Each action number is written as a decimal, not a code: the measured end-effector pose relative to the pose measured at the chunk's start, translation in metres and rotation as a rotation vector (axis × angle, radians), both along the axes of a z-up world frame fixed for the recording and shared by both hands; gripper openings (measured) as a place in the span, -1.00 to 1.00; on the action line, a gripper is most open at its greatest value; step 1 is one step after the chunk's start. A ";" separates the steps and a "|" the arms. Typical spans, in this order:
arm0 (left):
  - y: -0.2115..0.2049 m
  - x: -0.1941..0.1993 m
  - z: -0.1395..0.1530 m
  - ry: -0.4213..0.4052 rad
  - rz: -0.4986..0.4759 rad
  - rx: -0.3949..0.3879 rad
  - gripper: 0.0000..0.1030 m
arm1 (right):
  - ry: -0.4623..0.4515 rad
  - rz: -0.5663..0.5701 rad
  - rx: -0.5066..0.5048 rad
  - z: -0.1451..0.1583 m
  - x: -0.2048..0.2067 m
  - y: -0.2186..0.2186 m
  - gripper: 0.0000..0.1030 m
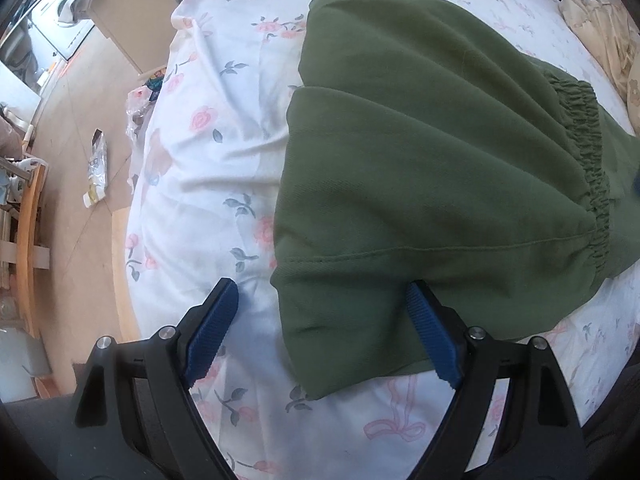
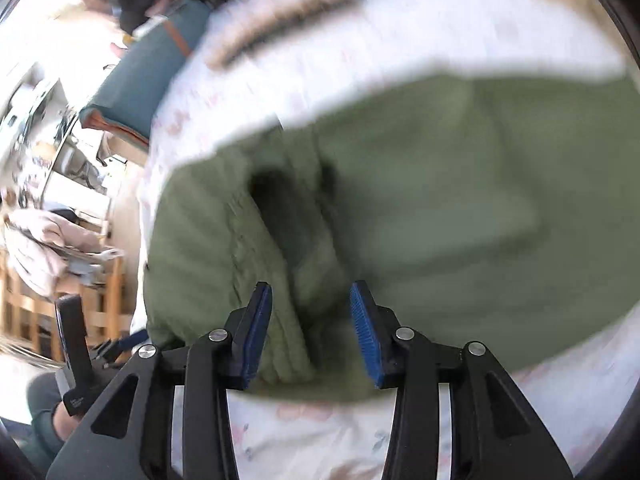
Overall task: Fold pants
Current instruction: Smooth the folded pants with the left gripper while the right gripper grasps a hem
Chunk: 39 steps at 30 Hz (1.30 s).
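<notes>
the pants (image 1: 420,152) lie on the floral sheet (image 1: 208,152), already folded over so the leg hems sit near the waistband (image 1: 588,168). the left gripper (image 1: 324,332) has its jaws wide apart, one on each side of the near hem corner, gripping nothing. the right gripper (image 2: 310,332) is also apart, over the waistband end; that view is blurred. for the next fold, each should probably pinch every layer at its end, then lift evenly so the edges stay aligned.

One green pants (image 1: 420,152), two claws, perhaps one beige garment (image 1: 600,28).
</notes>
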<state>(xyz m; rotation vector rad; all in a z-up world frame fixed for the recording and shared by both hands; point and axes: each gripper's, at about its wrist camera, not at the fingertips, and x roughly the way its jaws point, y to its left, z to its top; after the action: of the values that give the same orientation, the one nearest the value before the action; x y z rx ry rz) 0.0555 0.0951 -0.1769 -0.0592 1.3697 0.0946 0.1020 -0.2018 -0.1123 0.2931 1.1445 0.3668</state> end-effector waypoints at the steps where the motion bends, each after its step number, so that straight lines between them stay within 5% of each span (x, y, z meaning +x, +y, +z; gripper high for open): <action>1: 0.000 0.000 -0.001 0.001 -0.001 0.001 0.62 | -0.027 0.040 0.006 0.005 0.003 0.009 -0.10; 4: -0.003 -0.001 -0.004 0.005 -0.017 0.010 0.62 | -0.014 0.230 0.098 -0.001 0.023 0.047 -0.31; 5: -0.003 -0.002 -0.004 0.005 -0.017 0.009 0.62 | -0.031 0.225 0.047 -0.007 0.031 0.055 -0.49; 7: -0.004 -0.002 -0.005 0.006 -0.012 0.008 0.63 | -0.032 0.172 -0.020 -0.023 0.050 0.065 -0.54; 10: -0.010 -0.007 -0.005 0.001 -0.024 0.031 0.67 | 0.033 0.079 -0.146 -0.068 0.087 0.062 -1.00; 13: -0.014 -0.007 -0.006 0.009 -0.034 0.045 0.68 | 0.087 0.058 -0.120 -0.088 0.102 0.048 -1.00; 17: -0.016 -0.008 0.003 -0.006 -0.014 0.040 0.65 | 0.056 0.024 -0.045 -0.053 0.087 0.028 -0.95; 21: -0.028 -0.011 0.033 -0.130 -0.023 0.022 0.65 | 0.072 0.060 0.024 -0.032 0.050 0.022 -0.95; 25: -0.048 -0.008 0.056 -0.264 -0.050 0.002 0.65 | 0.147 0.116 -0.002 -0.060 0.021 0.038 -0.95; 28: -0.056 0.002 0.055 -0.268 -0.024 -0.018 0.64 | 0.169 0.133 -0.066 -0.091 0.013 0.042 -1.00; 32: -0.061 0.008 0.062 -0.261 0.030 -0.060 0.61 | 0.146 0.039 0.058 -0.069 0.006 0.019 -1.00; 34: -0.070 0.011 0.068 -0.273 0.023 -0.103 0.62 | 0.078 -0.054 0.126 -0.045 -0.009 -0.015 -0.80; 36: -0.083 0.013 0.075 -0.293 -0.006 -0.112 0.62 | 0.083 -0.215 0.211 -0.040 -0.032 -0.065 0.10; 37: -0.087 0.014 0.077 -0.302 -0.019 -0.114 0.62 | 0.099 -0.308 0.217 -0.044 -0.043 -0.087 0.72; 39: -0.093 0.017 0.079 -0.306 -0.032 -0.124 0.62 | 0.146 -0.491 0.208 -0.058 -0.070 -0.130 0.80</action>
<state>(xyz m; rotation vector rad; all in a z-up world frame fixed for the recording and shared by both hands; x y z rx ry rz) 0.0724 0.0023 -0.0978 -0.1494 1.0691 -0.0258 0.0320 -0.3314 -0.1701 0.7760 1.1354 0.0283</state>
